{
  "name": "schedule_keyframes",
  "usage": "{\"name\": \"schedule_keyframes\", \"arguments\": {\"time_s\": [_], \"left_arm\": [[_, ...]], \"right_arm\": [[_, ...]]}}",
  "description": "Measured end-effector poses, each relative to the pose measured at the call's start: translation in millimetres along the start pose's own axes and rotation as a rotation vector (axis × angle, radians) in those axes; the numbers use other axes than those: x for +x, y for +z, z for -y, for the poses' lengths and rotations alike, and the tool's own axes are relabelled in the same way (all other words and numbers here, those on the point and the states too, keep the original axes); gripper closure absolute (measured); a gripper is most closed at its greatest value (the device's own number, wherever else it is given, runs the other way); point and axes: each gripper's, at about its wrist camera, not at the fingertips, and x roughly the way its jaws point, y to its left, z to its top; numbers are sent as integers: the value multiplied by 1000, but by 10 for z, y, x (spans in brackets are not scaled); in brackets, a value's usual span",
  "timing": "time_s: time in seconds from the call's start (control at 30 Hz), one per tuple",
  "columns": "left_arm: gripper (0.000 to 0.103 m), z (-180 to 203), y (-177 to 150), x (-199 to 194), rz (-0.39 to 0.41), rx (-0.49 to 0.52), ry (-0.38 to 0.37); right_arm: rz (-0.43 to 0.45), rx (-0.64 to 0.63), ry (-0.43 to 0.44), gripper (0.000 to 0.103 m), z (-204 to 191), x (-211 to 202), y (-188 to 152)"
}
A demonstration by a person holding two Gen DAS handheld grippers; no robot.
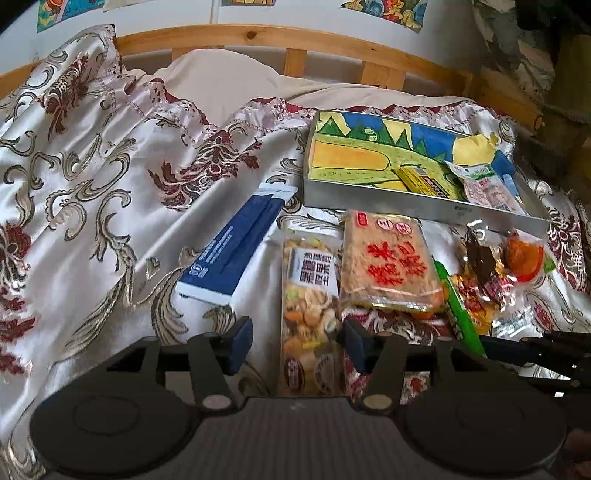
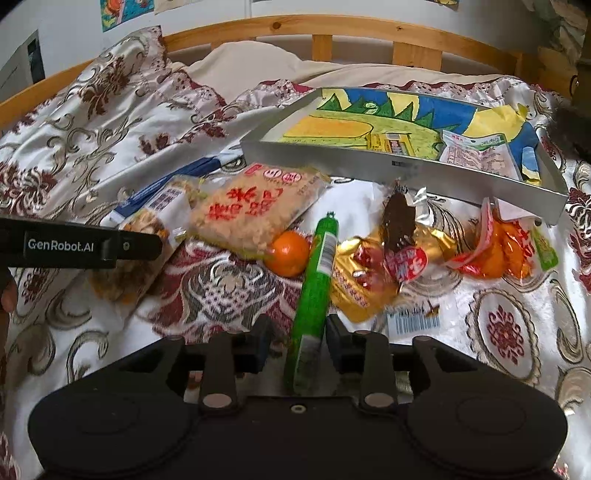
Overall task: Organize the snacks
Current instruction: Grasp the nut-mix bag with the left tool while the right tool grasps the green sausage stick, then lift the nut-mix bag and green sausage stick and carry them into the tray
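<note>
- On top of the bed, a satin bedspread (image 1: 110, 155) with dark red and gold floral pattern covers the whole work surface; a wooden bed rail (image 2: 332, 27) runs behind it.
- Metal tray (image 2: 406, 164): rests on the bedspread at the far right, lined with a coloured drawing. It holds a pale sachet (image 2: 476, 151) and a yellow packet (image 2: 391, 142).
- Blue-and-white box (image 1: 236, 240): lies flat, left of the snack group and apart from the tray.
- Rice-cracker pack (image 1: 388, 258) with red characters: lies just in front of the tray wall, overlapping the nut-mix bag.
- Nut-mix bag (image 1: 310, 314): clear, long, lying on the bedspread with its near end between the fingers of the left gripper (image 1: 295, 345).
- Left gripper: jaws spread. The right pad sits just beside the bag edge; the left pad stands clear of it. No pinch is visible.
- Green sausage stick (image 2: 314, 295): lies lengthwise between the fingers of the right gripper (image 2: 297, 345).
- Right gripper: jaws parted, a gap showing on either side of the stick, so no grip.
- Gold-and-red wrapped snacks (image 2: 373, 269): heaped right of the green stick.
- Orange-wrapped snack (image 2: 495, 251): near the tray's front corner.
- Tangerine (image 2: 288, 253): partly under the rice-cracker pack, touching the green stick.
</note>
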Motion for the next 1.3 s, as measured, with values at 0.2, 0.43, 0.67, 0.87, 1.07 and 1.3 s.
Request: {"name": "schedule_keyframes", "arguments": {"time_s": [0.2,0.43,0.67,0.87,1.07,1.3], "left_arm": [[60,-36,5,68,-13,-24,-47],[63,-23,-11,35,-15,-46,-47],[64,61,-27,-76,-125,-131,-12],[64,128,-131,-212,-182,-215,-73],[65,220,-212,-353,-201,-274,-145],[65,402,-282,-510,-193,-263,-164]], "right_arm": [[4,23,2,62,25,99,73],[30,52,-20,83,78,54,15],[17,-34,-40,84,48,-144,-96],[21,-129,-70,84,57,-378,-244],[57,-179,-102,85,115,-674,-421],[63,-220,-125,85,187,-921,-612]]}}
